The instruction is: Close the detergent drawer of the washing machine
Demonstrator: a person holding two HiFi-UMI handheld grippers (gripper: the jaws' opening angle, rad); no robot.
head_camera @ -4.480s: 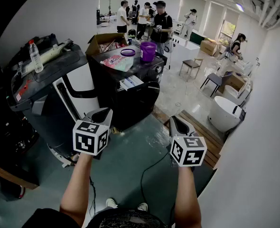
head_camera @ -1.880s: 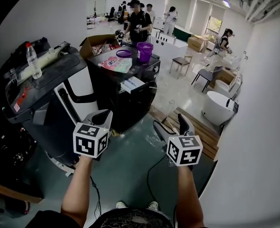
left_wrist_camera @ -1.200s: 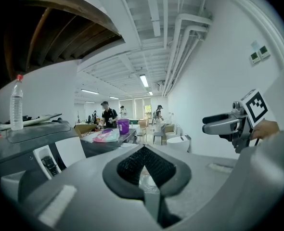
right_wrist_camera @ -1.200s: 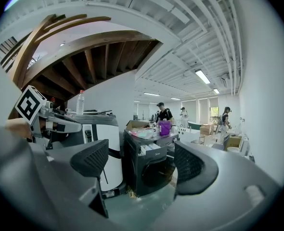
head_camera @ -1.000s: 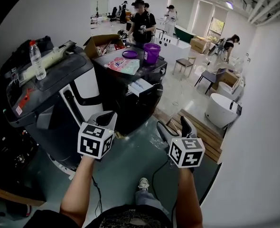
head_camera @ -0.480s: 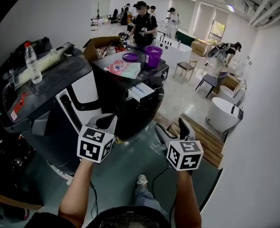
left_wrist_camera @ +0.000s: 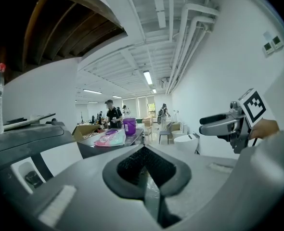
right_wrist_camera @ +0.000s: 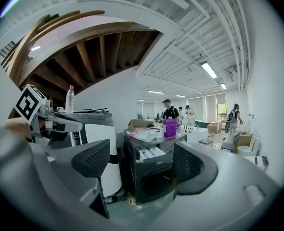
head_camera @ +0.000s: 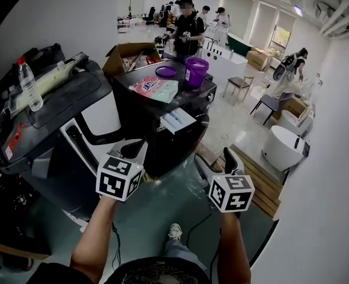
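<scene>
While the drawer [head_camera: 177,120] sticks out of the washer [head_camera: 162,144], no hand-held gripper touches it. The drawer is ahead of the right hand-held gripper [head_camera: 217,160] and a bit to its left, well apart from it. In the right gripper view it shows between the two jaws, high on the front of the black washer, with white and blue parts inside. The right hand-held gripper is spread wide and holds nothing. The left hand-held gripper [head_camera: 129,149] is pressed together, with nothing in it. The drawer is ahead of it too, also well apart.

On top of the washer, behind the drawer, a pink bag [head_camera: 157,87] lies and a purple bucket [head_camera: 196,71] stands.

I think the task has not really begun, and the first step is to come closer. The drawer looks like hard plastic, light and stiff. It should slide on its track, so there is no need to pinch it. A flat push on the middle of its front face should do. A push on one corner could make it go in crooked and jam. The front looks smooth, so a jaw could slip off. A slow, straight push is best. It may need a little more push at the end to sit flush. The washer is big and heavy and should not move.
</scene>
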